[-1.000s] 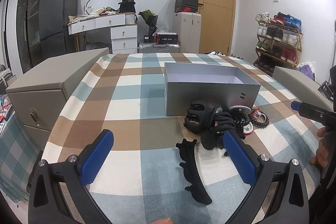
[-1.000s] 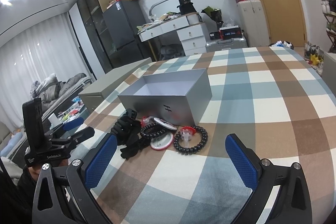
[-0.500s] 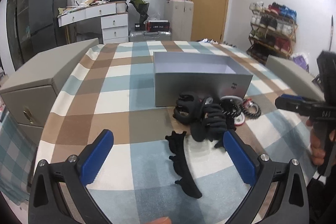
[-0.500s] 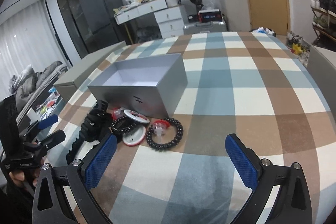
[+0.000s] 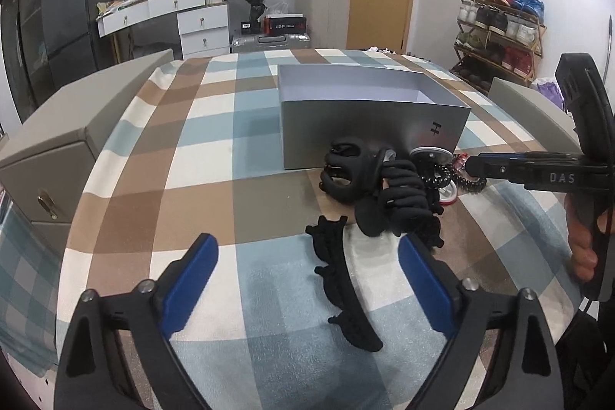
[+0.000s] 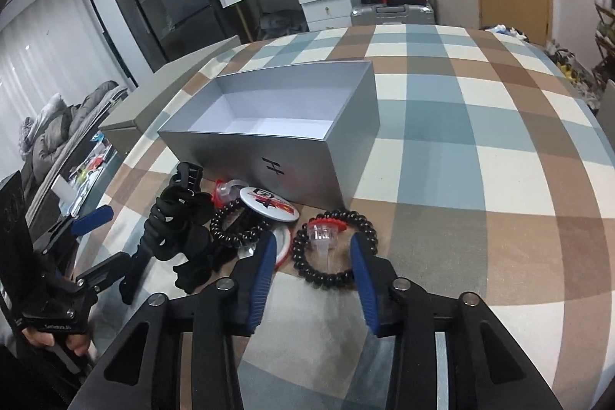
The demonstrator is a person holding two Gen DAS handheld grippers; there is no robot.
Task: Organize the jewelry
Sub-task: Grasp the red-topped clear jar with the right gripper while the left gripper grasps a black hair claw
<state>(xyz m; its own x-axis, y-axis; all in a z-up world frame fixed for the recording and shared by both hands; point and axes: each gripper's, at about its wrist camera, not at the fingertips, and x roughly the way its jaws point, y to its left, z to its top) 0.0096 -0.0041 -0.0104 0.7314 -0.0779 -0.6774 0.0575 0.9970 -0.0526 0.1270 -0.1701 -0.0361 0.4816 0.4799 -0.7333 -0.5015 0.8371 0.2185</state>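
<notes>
Landmark: the silver box (image 6: 292, 156) stands open-topped on the checked bench (image 6: 461, 148); every place below is given relative to it.
Box interior: you see a pale floor with nothing lying on it in the right wrist view.
Bead bracelet: the black bead bracelet (image 6: 333, 275) lies flat on the bench just in front of the box's near right corner, with a small clear and red piece (image 6: 323, 231) resting inside its ring.
Your right gripper: the right gripper (image 6: 313, 256) is lowered over that bracelet, partly open, a blue pad on either side of the ring; you have hold of nothing, and whether the pads touch the beads cannot be told.
Second bracelet: a second black bead bracelet (image 6: 238, 227) lies in front of the box's middle, beside a round white badge (image 6: 269, 204) that leans close to the box's front wall.
Hair clips: a heap of black claw clips (image 5: 378, 195) sits in front of the box's near wall, left of the bracelets as you face it.
Long clip: a long black clip (image 5: 340, 279) lies apart from the heap, farther out from the box and toward you.
Your left gripper: the left gripper (image 5: 307, 256) is spread wide and holds nothing; the long clip lies between its fingers, touching neither.
</notes>
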